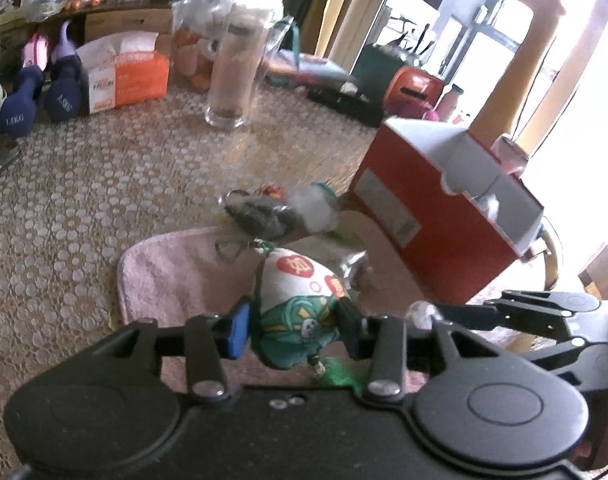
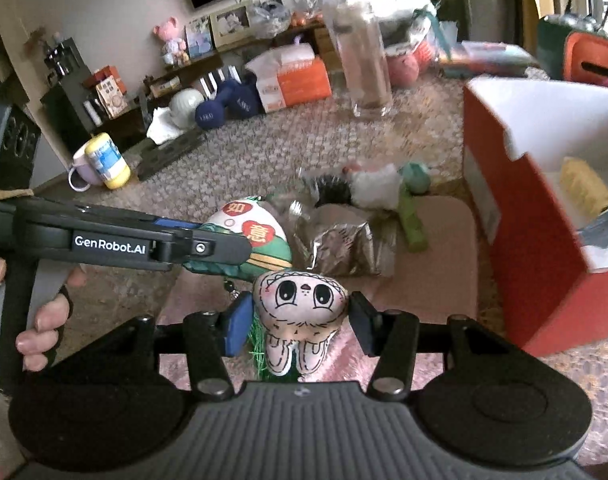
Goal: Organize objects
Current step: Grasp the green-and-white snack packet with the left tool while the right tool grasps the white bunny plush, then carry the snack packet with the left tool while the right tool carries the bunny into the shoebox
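Left claw (image 1: pixel 294 330) pinching green-and-white pouch (image 1: pixel 300 300): soft printed fabric, cone-shaped, red round badges, green fringe beneath. Right claw (image 2: pixel 300 316) pinching pale doll (image 2: pixel 300 316): stuffed cloth, flat, big drawn eyes, two stub legs hanging. Both held over pink towel (image 1: pixel 172 276), nappy, rounded corners, on lace-patterned counter (image 1: pixel 64 200). Just beyond: crinkled foil packet (image 2: pixel 343 248), white fluffy toy (image 2: pixel 373 190). To the right, open red box (image 2: pixel 515 196), white inside, stiff card walls; bare counter toward tall glass (image 1: pixel 234 68).
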The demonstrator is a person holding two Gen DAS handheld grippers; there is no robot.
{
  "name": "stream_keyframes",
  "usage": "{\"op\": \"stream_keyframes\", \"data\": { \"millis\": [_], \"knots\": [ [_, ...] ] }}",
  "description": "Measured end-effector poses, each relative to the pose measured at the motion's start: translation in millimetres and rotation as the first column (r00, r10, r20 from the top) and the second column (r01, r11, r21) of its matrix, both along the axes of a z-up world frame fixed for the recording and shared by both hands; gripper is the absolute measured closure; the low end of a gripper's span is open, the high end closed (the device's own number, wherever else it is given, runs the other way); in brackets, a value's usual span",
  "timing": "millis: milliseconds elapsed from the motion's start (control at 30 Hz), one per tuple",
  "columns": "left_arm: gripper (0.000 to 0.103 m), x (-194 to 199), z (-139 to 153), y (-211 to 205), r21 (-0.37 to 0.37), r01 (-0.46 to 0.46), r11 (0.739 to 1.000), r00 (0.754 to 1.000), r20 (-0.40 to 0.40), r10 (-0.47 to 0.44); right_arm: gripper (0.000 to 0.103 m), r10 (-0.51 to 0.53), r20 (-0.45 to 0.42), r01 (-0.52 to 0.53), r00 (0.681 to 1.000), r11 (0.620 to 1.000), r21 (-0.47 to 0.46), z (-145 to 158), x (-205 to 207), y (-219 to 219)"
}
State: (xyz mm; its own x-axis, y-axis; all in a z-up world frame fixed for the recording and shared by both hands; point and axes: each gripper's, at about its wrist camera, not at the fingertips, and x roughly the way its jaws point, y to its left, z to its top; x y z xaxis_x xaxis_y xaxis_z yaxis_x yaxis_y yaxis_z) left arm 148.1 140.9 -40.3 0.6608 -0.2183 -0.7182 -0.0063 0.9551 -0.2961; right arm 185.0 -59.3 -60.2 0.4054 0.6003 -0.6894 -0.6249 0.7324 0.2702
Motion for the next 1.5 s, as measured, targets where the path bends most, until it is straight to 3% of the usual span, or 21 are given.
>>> {"op": "stream_keyframes", "data": {
  "millis": [333,533,633,867,1233,1500],
  "knots": [
    [0.060,-13,45,-14,-0.048,0.041,0.998,0.996,0.084,-0.037,0.051,-0.056,0.083,0.053,0.995,0.998,0.040,55,-15,-50],
    [0.060,-9,79,-33,-0.026,0.089,0.996,0.986,0.144,-0.084,0.051,-0.098,0.144,0.095,0.985,0.995,0.030,81,-12,-74],
    [0.060,-1,92,-44,0.017,0.099,0.995,0.984,0.148,-0.100,0.051,-0.124,0.167,0.122,0.978,0.992,0.020,93,-7,-85],
    [0.060,23,113,-68,0.027,0.135,0.990,0.977,0.164,-0.138,0.051,-0.202,0.222,0.210,0.954,0.978,-0.010,116,12,-114],
    [0.060,75,127,-122,0.077,0.187,0.979,0.969,0.148,-0.197,0.051,-0.300,0.284,0.340,0.911,0.935,-0.103,114,62,-157],
    [0.060,118,131,-157,0.104,0.191,0.976,0.967,0.152,-0.206,0.051,-0.341,0.266,0.383,0.902,0.915,-0.126,99,96,-181]
  ]
}}
